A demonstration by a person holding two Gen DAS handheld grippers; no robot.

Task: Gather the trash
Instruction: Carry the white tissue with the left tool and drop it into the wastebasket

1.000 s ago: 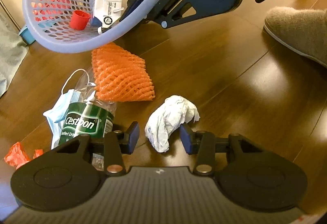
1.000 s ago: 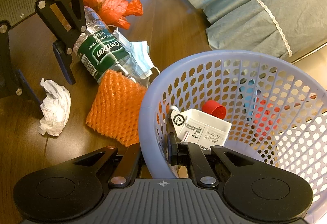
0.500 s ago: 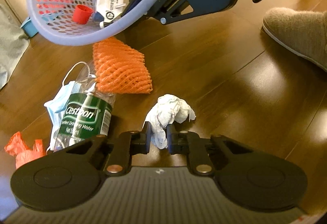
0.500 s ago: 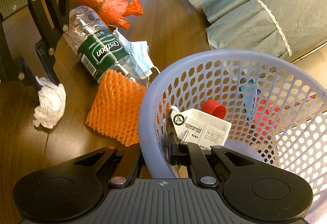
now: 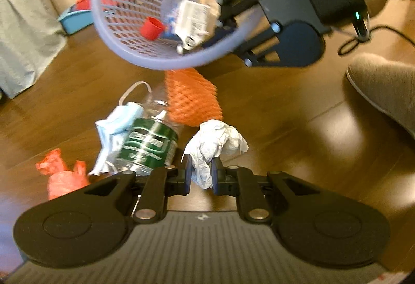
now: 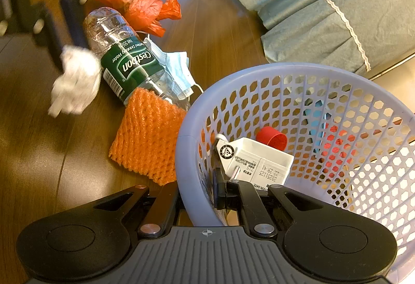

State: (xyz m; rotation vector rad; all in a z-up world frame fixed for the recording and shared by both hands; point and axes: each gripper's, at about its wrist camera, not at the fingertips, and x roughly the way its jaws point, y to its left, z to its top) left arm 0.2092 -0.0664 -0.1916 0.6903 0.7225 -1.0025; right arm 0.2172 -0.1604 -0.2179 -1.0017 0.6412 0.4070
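Two grippers, each gripping. Left gripper [image 5: 201,173]: low over the floor [image 5: 298,107], jaws nearly closed on a crumpled white tissue [image 5: 215,146] held between them. Beyond it lie a green-labelled bottle [image 5: 149,142], a blue face mask [image 5: 116,123], an orange foam net [image 5: 193,99] and a red plastic bag [image 5: 62,177]. Right gripper [image 6: 198,188]: jaws clamped across the rim of the lavender basket [image 6: 186,154], tilted, holding a white carton [image 6: 255,162] and red cap [image 6: 272,138].

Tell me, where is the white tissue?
The tissue is pinched in the left gripper, right of the bottle, below the basket.
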